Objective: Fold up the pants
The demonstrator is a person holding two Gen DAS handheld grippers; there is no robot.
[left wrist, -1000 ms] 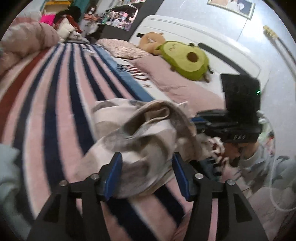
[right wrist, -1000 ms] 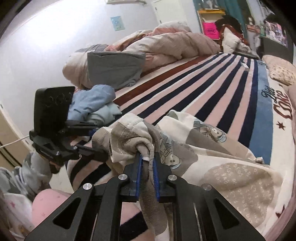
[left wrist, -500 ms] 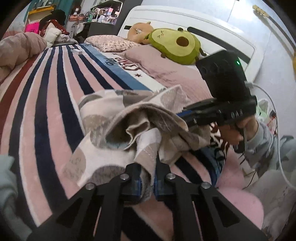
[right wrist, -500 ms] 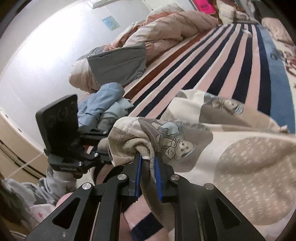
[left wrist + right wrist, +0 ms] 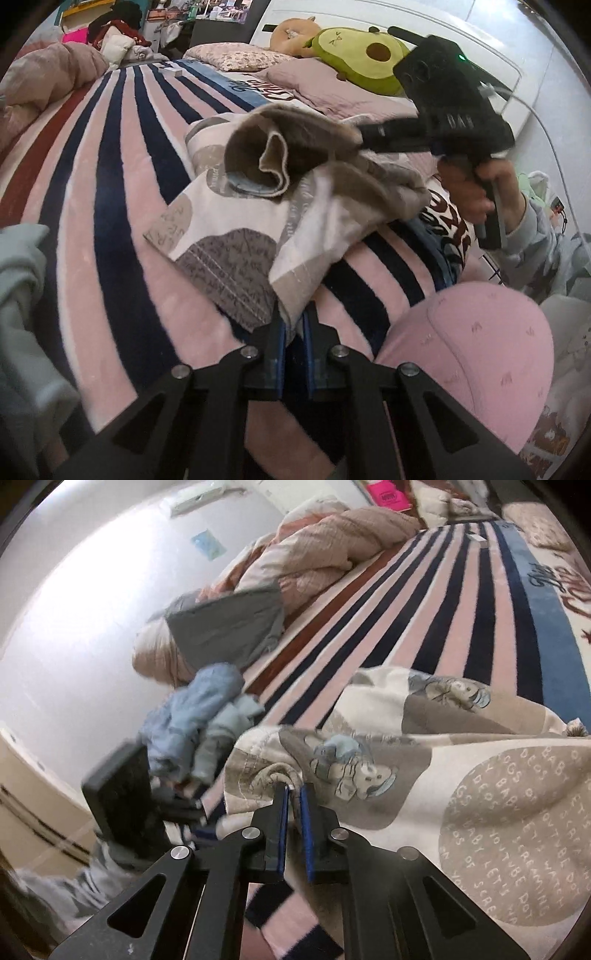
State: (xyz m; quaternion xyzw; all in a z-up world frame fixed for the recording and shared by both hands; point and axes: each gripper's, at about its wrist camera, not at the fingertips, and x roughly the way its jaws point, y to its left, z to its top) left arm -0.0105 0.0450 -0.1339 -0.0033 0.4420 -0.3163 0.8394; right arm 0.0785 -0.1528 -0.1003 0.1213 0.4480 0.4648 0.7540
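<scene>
Holding the pants [image 5: 255, 221] up off the striped blanket [image 5: 110, 206] with both tongs.
The left gripper [image 5: 293, 325] pinches one edge; the right gripper [image 5: 293, 794], jaws just closing tighter, pinches a bunched edge.

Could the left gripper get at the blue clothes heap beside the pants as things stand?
Probably not yet. The left gripper is shut on the pants, as is the right gripper. The blue clothes heap lies unobstructed on the striped blanket, but the jaws are occupied.

Striped blanket [image 5: 110, 192] on bed; avocado plush [image 5: 364, 59] by pillows; blue clothes [image 5: 199, 716] heaped.
</scene>
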